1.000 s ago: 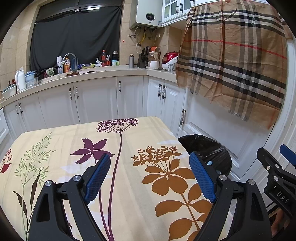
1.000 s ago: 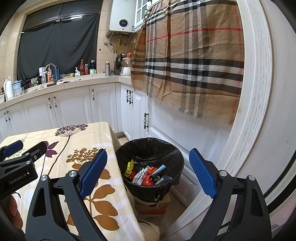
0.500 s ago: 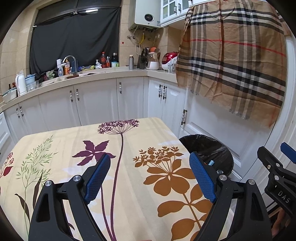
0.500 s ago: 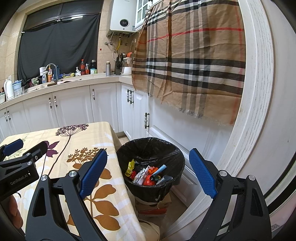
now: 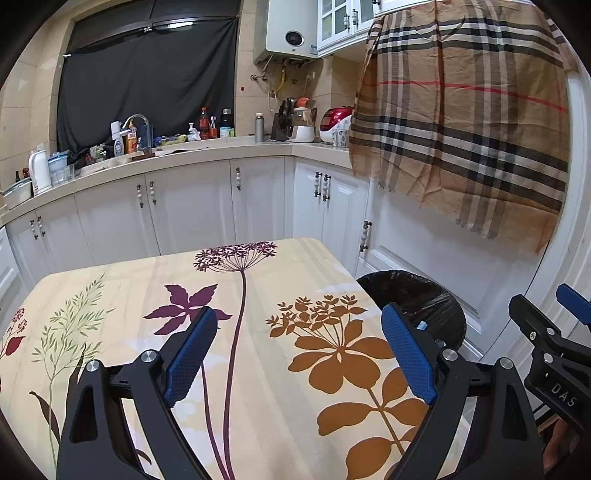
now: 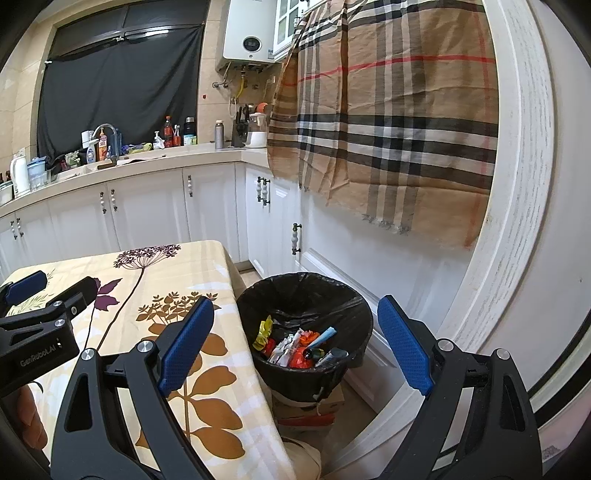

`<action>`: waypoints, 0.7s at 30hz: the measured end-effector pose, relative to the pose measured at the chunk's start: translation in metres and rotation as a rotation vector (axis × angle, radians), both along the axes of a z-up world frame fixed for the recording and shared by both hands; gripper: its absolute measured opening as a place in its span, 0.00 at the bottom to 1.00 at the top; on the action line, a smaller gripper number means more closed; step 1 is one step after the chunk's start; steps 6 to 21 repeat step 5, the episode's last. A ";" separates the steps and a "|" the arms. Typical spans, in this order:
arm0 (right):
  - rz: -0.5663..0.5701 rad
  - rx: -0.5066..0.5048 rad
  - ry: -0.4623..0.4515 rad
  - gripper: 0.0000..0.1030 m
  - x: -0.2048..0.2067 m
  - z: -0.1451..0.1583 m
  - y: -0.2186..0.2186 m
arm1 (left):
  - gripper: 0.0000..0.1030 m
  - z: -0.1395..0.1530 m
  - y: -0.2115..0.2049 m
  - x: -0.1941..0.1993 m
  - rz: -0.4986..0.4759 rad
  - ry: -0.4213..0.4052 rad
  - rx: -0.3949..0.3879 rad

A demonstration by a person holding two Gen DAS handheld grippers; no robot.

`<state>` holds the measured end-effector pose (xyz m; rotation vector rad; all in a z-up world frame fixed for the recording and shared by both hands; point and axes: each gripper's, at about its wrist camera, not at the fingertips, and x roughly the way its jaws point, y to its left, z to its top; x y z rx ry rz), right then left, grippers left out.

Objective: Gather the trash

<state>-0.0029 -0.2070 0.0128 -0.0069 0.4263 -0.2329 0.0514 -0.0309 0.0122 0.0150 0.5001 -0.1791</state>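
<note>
Both grippers are held spread with nothing between the pads: the left gripper (image 5: 301, 350) hangs over the tablecloth (image 5: 258, 288), the right gripper (image 6: 295, 343) is aimed past the table edge at the trash bin (image 6: 354, 306); each shows at the margin of the other's view.

Trash (image 6: 295, 347) is seen only inside the bin: crumpled wrappers in yellow, red and white, a blue tube, something dark; no loose litter can be made out on the cloth in either view, so the collecting is judged nearly or wholly done.

If a further piece is to be found, the table is best scanned from the left wrist before any reach is made; light wrappers should be pinched at a fold rather than flat, and released low over the bin mouth so that nothing drifts onto the floor.

Surface: cream cloth printed with purple, brown and green plants, draped over the table edge just beside the bin; the bin is lined in black and appears to be set on a box (image 6: 306, 406).

Room: white cabinets (image 5: 192, 199), cluttered counter with tap (image 5: 136, 120) and bottles, wall heater (image 5: 291, 33), plaid cloth (image 5: 461, 122) hung over a cupboard, window covered in black.
</note>
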 end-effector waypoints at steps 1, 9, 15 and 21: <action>0.003 0.000 0.000 0.85 0.001 0.000 0.001 | 0.85 -0.001 0.001 0.001 0.009 0.003 0.008; 0.018 0.002 0.008 0.86 0.007 -0.004 0.005 | 0.85 -0.010 0.009 0.008 0.026 0.048 0.032; 0.018 0.002 0.008 0.86 0.007 -0.004 0.005 | 0.85 -0.010 0.009 0.008 0.026 0.048 0.032; 0.018 0.002 0.008 0.86 0.007 -0.004 0.005 | 0.85 -0.010 0.009 0.008 0.026 0.048 0.032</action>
